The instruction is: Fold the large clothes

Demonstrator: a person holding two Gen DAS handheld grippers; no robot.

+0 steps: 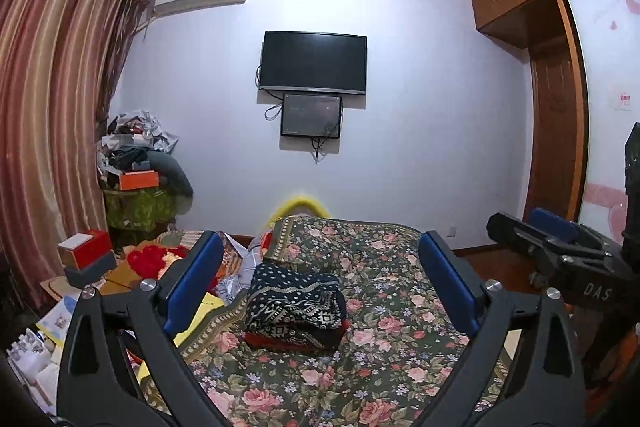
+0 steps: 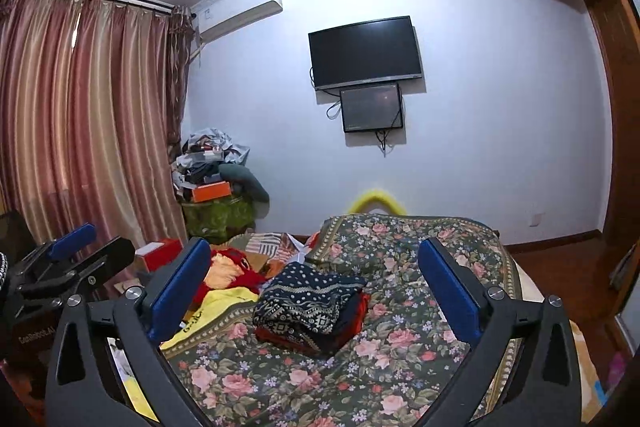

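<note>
A folded dark navy garment with white dots and patterned bands [image 1: 296, 307] lies on the floral bedspread [image 1: 384, 359], resting on a red folded layer. It also shows in the right wrist view [image 2: 312, 303]. My left gripper [image 1: 322, 259] is open and empty, held above the bed, with the folded garment between and beyond its blue pads [image 1: 196, 279]. My right gripper [image 2: 314, 263] is open and empty too, raised over the bed. The right gripper shows at the right of the left wrist view [image 1: 552, 243], and the left gripper at the left of the right wrist view [image 2: 72, 255].
Red and yellow clothes [image 2: 228, 275] lie heaped on the bed's left side. Boxes [image 1: 86, 255] and a cluttered pile [image 1: 136, 163] stand by the curtain [image 1: 44, 115]. A TV [image 1: 314, 63] hangs on the far wall. A wooden wardrobe [image 1: 556, 131] stands at right.
</note>
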